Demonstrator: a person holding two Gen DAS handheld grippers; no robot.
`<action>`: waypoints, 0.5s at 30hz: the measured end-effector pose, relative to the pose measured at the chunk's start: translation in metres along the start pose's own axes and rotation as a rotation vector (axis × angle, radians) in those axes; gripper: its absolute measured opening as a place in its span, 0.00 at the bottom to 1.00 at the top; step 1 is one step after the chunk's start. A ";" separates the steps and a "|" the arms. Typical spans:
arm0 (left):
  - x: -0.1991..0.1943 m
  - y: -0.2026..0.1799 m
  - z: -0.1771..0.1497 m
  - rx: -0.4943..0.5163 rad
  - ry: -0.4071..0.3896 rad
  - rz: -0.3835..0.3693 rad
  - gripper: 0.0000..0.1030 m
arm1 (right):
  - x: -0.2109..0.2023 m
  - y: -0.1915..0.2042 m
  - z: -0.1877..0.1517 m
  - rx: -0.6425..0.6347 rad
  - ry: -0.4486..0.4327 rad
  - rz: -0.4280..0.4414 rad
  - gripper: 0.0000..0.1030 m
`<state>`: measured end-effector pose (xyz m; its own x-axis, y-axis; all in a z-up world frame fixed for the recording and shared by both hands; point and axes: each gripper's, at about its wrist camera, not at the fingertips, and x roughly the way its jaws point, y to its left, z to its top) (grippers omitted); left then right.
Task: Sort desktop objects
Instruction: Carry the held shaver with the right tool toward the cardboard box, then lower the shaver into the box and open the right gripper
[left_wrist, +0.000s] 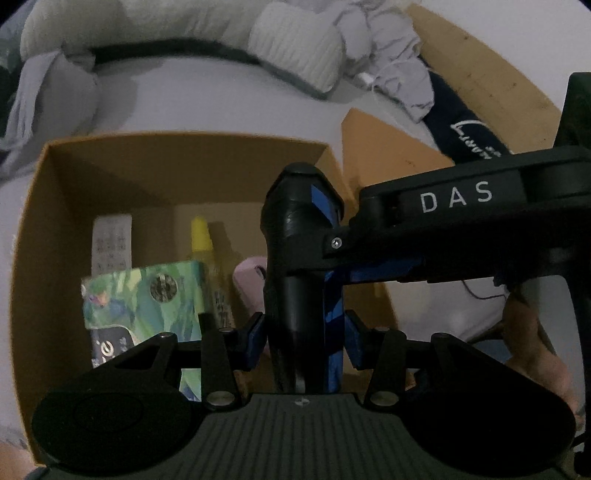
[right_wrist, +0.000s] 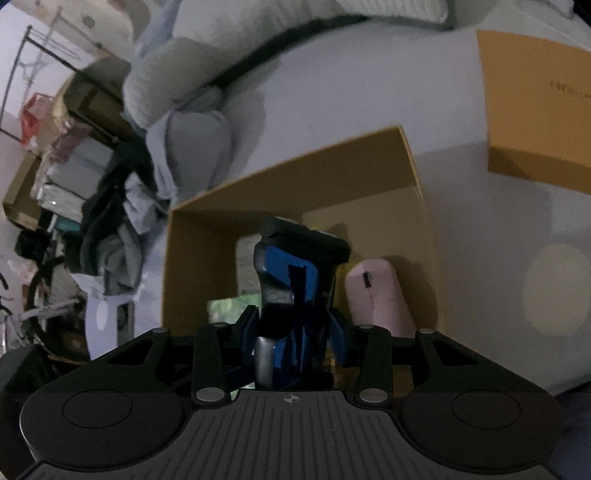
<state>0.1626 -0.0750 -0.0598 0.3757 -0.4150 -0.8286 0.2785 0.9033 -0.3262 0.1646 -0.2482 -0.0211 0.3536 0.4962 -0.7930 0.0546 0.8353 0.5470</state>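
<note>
Both my grippers, left (left_wrist: 303, 341) and right (right_wrist: 293, 332), fingers clenched on one black-blue tool (left_wrist: 301, 236), above cardboard box (left_wrist: 33, 221), pink mouse (right_wrist: 376, 295), green packet (left_wrist: 147, 295), yellow-capped bottle (left_wrist: 201, 236) inside.

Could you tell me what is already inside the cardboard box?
Inside the cardboard box lie a green patterned packet, a yellow-capped tube, a white printed slip and a pink mouse. The black-and-blue shaver and the grippers cover the near floor.

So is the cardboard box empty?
No, the cardboard box already holds a pink mouse, a yellow-capped tube and a green packet.
</note>
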 end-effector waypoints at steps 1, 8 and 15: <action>0.003 0.001 -0.001 -0.007 0.009 0.003 0.44 | 0.004 -0.002 0.000 0.002 0.008 -0.004 0.43; 0.022 0.011 -0.008 -0.049 0.061 0.019 0.44 | 0.034 -0.012 0.000 0.010 0.060 -0.031 0.43; 0.034 0.017 -0.008 -0.078 0.097 0.045 0.44 | 0.054 -0.015 0.004 0.006 0.098 -0.045 0.43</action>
<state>0.1724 -0.0730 -0.0970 0.2979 -0.3648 -0.8821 0.1923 0.9281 -0.3189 0.1870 -0.2352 -0.0712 0.2576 0.4791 -0.8391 0.0738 0.8561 0.5115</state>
